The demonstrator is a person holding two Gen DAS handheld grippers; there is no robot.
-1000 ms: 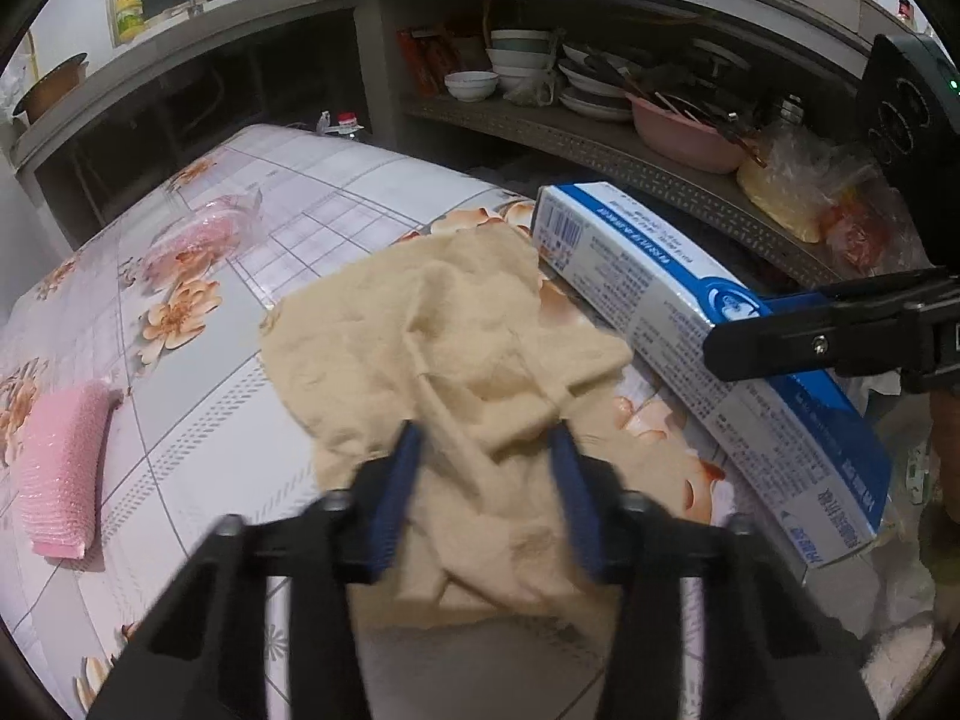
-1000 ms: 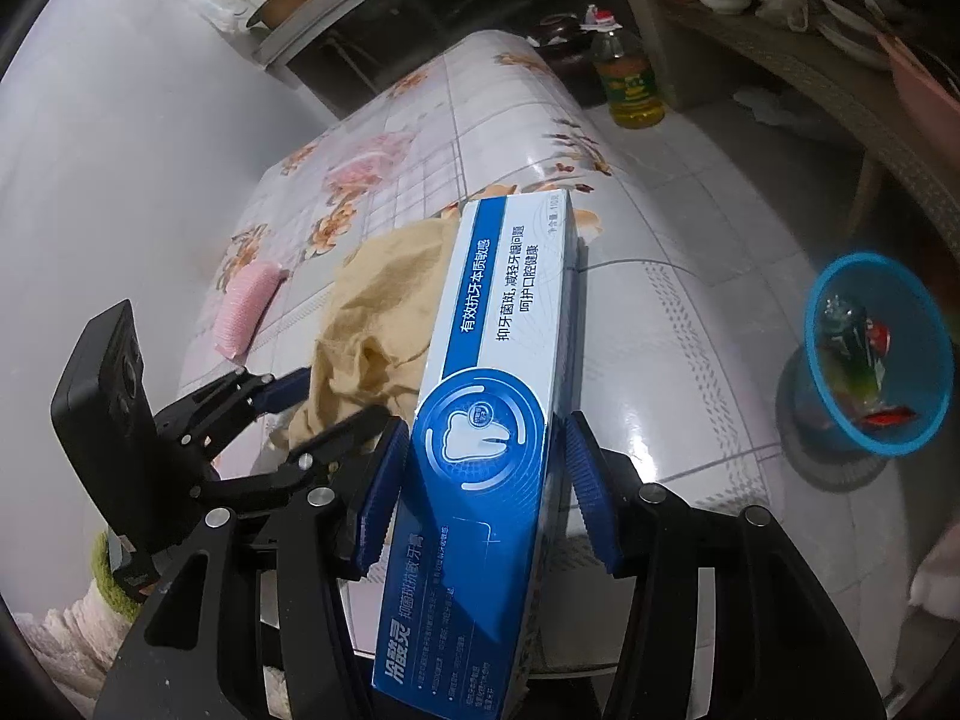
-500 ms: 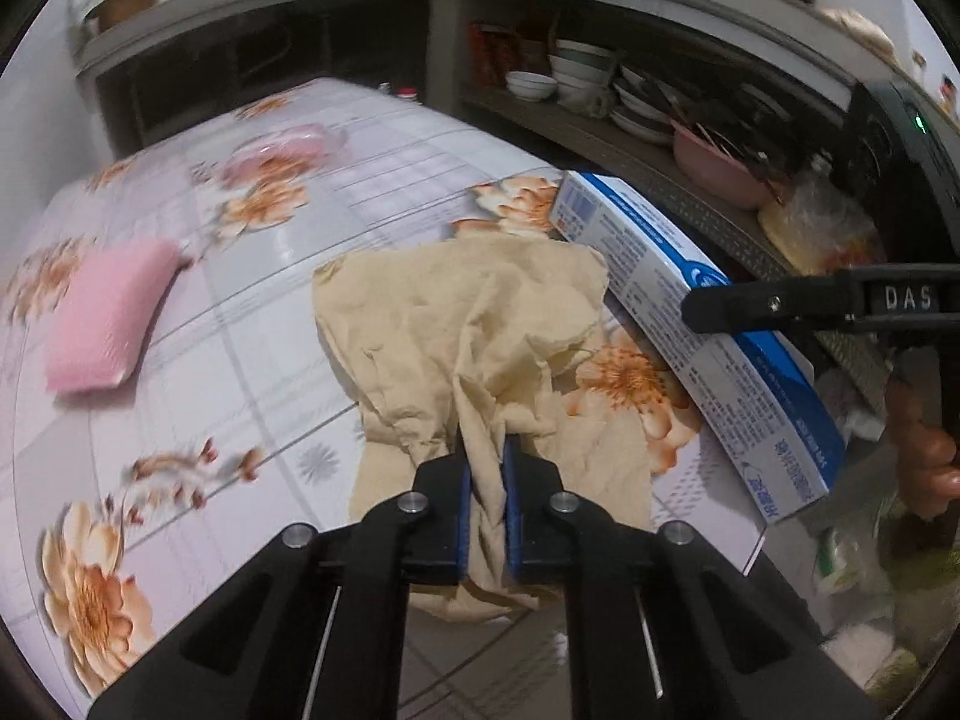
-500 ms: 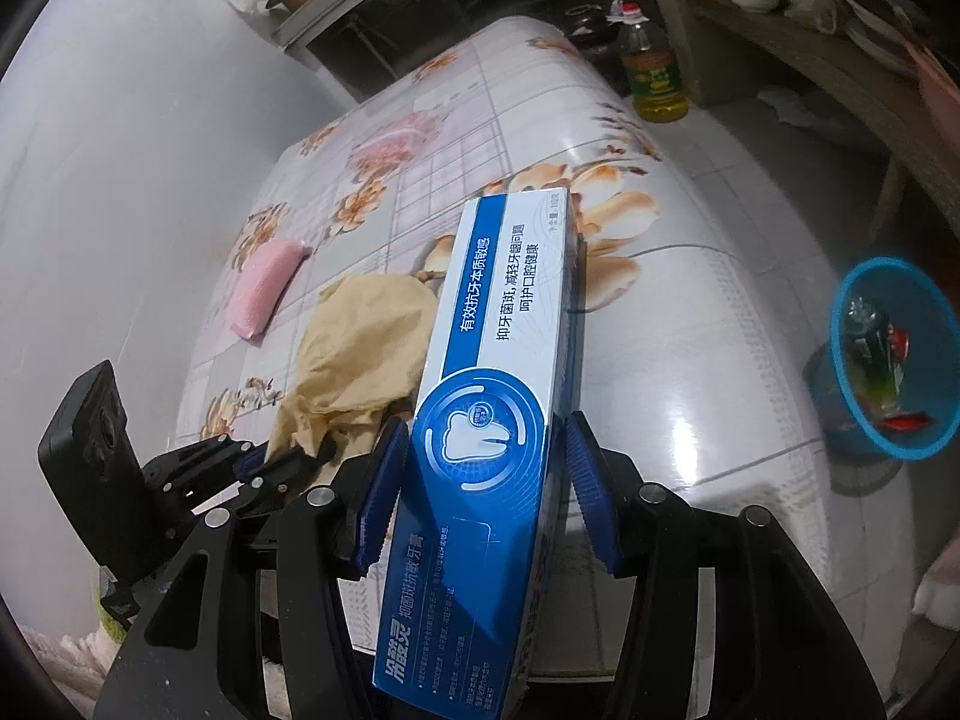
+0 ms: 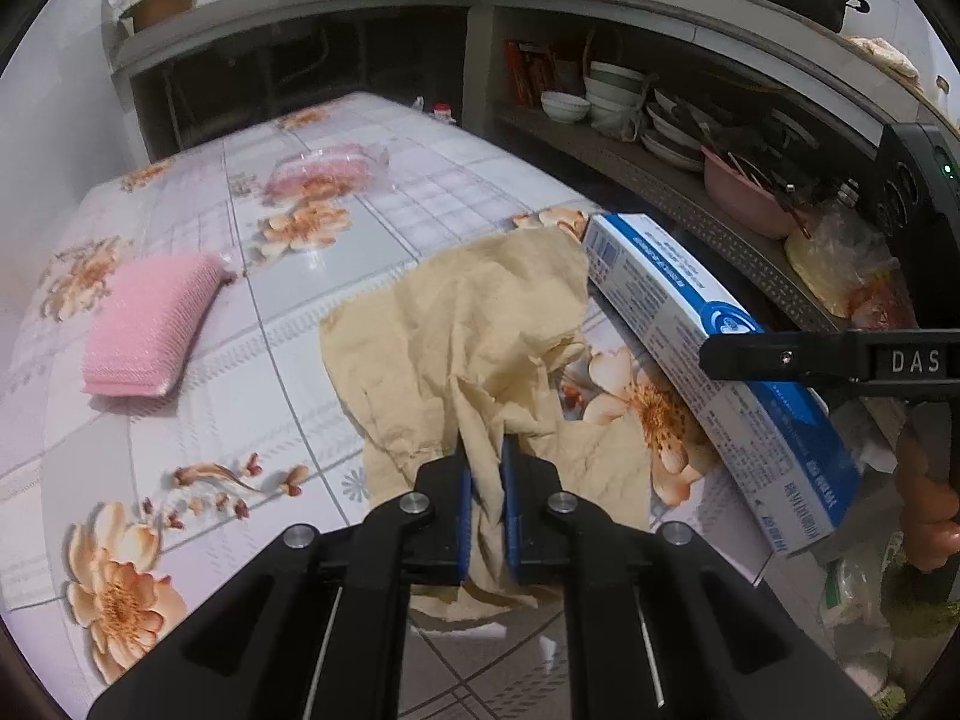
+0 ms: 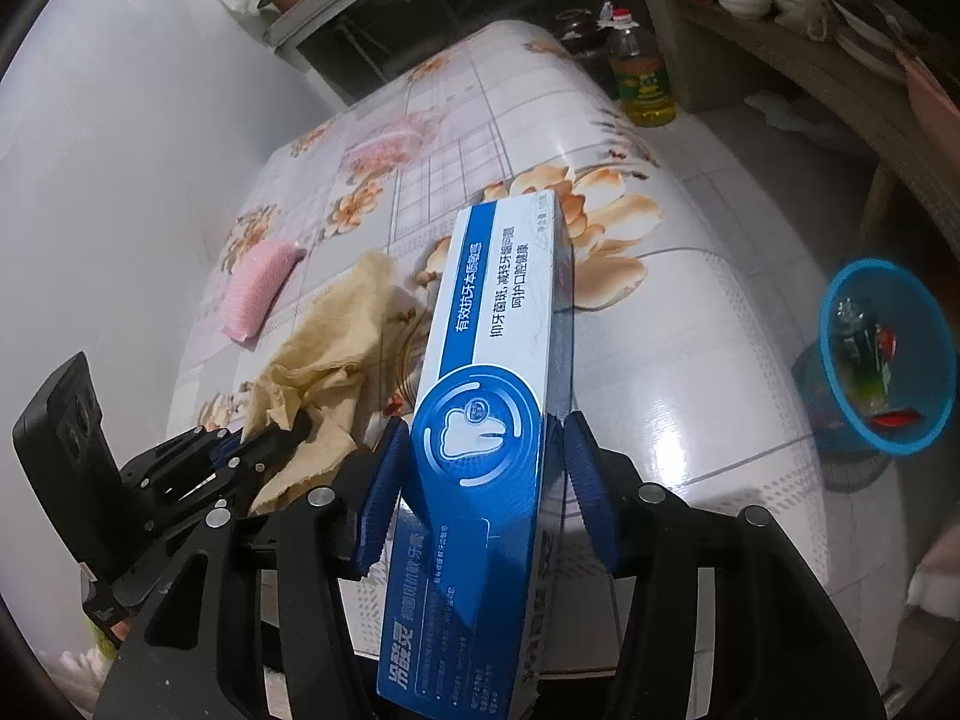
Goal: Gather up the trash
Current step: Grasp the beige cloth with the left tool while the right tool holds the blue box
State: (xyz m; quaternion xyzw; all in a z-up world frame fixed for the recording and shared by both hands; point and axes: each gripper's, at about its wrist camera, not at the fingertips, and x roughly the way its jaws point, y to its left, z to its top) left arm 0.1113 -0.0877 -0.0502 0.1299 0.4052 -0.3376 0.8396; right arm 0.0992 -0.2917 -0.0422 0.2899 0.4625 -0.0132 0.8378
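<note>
Trash lay on and over the flowered counter [image 5: 252, 324], the largest thing in view, with shelves of bowls and plates [image 5: 648, 120] beyond its far edge. A blue bin [image 6: 888, 360] stood on the floor past the counter's right side, with wrappers inside it. Next in size, a crumpled tan paper [image 5: 468, 324] sprawled across the counter's near middle, one fold of it drawn up. The left gripper [image 5: 487, 498] had its fingers together, clamped on that fold, with the paper pinched between the blue pads. A long blue-and-white box [image 6: 480, 420] sat tilted just beside the paper's right edge. The right gripper [image 6: 489, 480] held its near end, with the fingers pressed against the box's two sides; its far end reached out over the counter. In the left view a hand [image 5: 927, 504] showed at the right margin, under the right gripper's black frame. A pink sponge [image 5: 150, 324] rested flat on the counter, well apart to the left of the paper. A clear packet with something pink in it [image 5: 327, 171] lay farther back. An oil bottle [image 6: 642, 78] stood on the floor beyond the counter's far end.
</note>
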